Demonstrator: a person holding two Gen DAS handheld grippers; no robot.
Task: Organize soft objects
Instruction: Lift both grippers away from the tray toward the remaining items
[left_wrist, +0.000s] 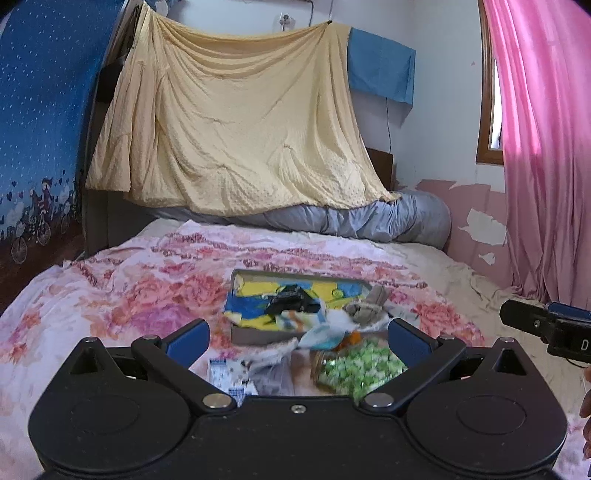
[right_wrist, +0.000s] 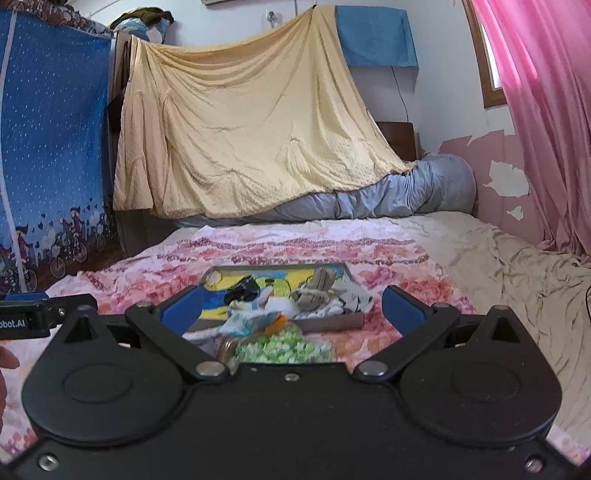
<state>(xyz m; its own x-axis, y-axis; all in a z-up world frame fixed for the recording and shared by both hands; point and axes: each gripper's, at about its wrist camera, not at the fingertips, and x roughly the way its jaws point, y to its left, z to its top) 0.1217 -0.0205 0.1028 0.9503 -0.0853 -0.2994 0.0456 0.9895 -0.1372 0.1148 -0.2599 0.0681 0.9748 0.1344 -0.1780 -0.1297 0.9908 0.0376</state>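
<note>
A shallow box (left_wrist: 258, 334) (right_wrist: 332, 322) with a yellow and blue picture inside lies on the floral bedspread. In it are small soft items: a black cloth (left_wrist: 291, 299) (right_wrist: 242, 290), a beige rolled sock (left_wrist: 364, 304) (right_wrist: 314, 291) and pale cloths (right_wrist: 352, 299). A clear jar of green and white pieces (left_wrist: 358, 369) (right_wrist: 284, 349) lies in front of the box, with a light cloth (left_wrist: 273, 354) beside it. My left gripper (left_wrist: 297, 338) is open and empty, just short of the jar. My right gripper (right_wrist: 291, 306) is open and empty above the jar and box front.
The floral bedspread (left_wrist: 110, 295) (right_wrist: 388, 251) covers the bed; a beige sheet (right_wrist: 498, 277) lies to the right. A grey rolled quilt (left_wrist: 369, 221) and hanging yellow blanket (left_wrist: 240, 129) are behind. Blue wardrobe (left_wrist: 40, 129) left, pink curtain (left_wrist: 546, 147) right. A small printed packet (left_wrist: 229, 376) lies near.
</note>
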